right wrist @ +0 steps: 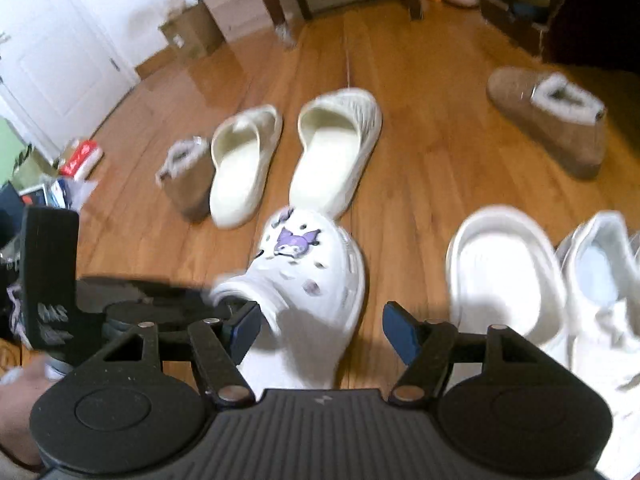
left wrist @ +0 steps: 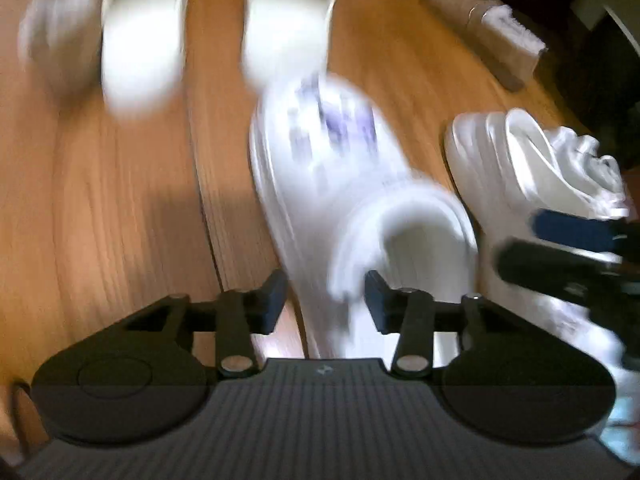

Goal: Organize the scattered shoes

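So far my left tongs (left wrist: 326,300) stand part open around the heel of the white charm clog (left wrist: 332,184), not pinching it; my right tongs (right wrist: 322,330) gape empty just behind it. Ahead, the cream slippers (right wrist: 288,156) already sit paired; the tan boots (right wrist: 550,120) lie well apart, and the white sneakers (right wrist: 560,280) to the right wait.

No wording can be read anywhere. On the white clog (right wrist: 308,280), a purple cartoon-character charm (right wrist: 294,242) sits near its toe, toward 12 o'clock. At 9 o'clock, a red-and-white box (right wrist: 80,156) carries print too blurred to read.
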Demonstrator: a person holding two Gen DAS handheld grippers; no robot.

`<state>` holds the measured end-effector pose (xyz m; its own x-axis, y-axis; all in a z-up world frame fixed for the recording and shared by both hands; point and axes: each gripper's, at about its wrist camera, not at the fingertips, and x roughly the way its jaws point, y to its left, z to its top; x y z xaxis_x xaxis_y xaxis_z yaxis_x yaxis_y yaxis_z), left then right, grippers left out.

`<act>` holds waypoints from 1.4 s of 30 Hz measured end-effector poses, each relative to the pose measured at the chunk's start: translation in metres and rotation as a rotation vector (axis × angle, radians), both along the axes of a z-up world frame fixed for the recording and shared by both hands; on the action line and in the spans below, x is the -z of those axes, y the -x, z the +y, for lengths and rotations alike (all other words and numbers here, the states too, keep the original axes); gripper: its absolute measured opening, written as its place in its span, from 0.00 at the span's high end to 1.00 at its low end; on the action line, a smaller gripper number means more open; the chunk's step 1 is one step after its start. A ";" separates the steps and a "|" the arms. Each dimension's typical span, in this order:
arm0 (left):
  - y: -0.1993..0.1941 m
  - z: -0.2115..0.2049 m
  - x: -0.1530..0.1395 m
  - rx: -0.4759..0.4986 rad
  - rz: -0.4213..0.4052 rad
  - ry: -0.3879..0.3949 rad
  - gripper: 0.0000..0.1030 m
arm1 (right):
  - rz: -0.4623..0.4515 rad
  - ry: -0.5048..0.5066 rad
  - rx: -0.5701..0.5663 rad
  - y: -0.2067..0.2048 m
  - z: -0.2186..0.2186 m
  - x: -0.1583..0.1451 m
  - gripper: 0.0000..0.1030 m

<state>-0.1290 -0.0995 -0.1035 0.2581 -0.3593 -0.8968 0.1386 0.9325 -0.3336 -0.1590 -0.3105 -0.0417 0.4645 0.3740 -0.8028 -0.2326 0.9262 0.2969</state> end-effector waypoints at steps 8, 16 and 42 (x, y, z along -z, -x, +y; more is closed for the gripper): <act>0.006 0.050 0.003 -0.040 0.063 0.102 0.37 | -0.178 0.258 -0.263 0.035 0.051 -0.015 0.44; 0.006 0.068 0.012 -0.061 0.082 0.134 0.33 | -0.236 0.493 -0.432 0.032 0.096 -0.001 0.73; 0.016 0.065 0.026 -0.039 0.087 0.063 0.24 | -0.127 0.513 -0.358 -0.035 0.114 0.052 0.62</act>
<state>-0.1451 -0.0340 -0.1294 0.1952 -0.4070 -0.8923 0.0711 0.9133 -0.4010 -0.1239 -0.1963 -0.0940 0.4853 0.1065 -0.8678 -0.5580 0.8019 -0.2136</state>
